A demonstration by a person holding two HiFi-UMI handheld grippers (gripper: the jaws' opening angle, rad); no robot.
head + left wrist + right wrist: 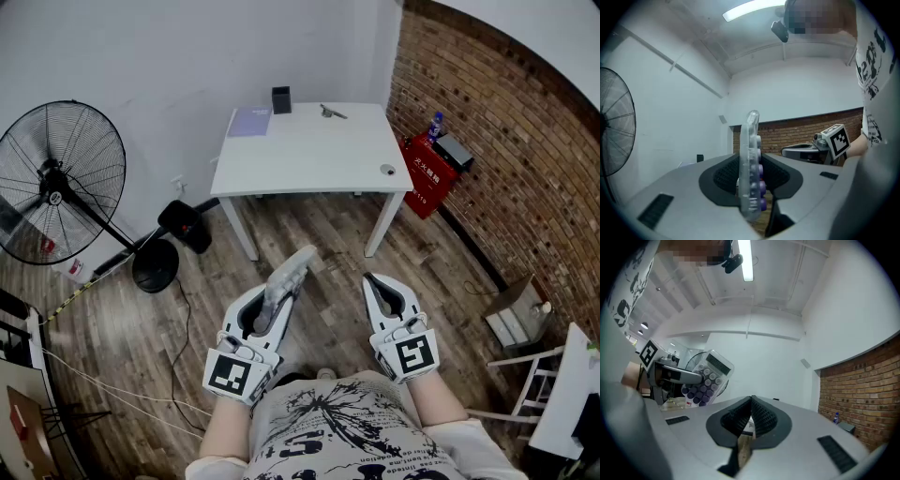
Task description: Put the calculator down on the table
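A clear calculator (286, 281) with purple keys is held edge-on between the pads of my left gripper (275, 298), low over the wooden floor in front of the person. In the left gripper view the calculator (751, 164) stands upright in the jaws, keys facing right. From the right gripper view the calculator (707, 378) shows its display and keys, tilted, in the left gripper (677, 376). My right gripper (378, 281) hangs beside it, shut with nothing in it; its pads meet at the tip (751, 401). The white table (309, 155) stands ahead, apart from both grippers.
On the table lie a purple notebook (249, 122), a black cup (281, 99), a small metal item (331, 112) and a small round object (387, 170). A standing fan (61, 183) is at the left. A red box (429, 169) leans by the brick wall (497, 141).
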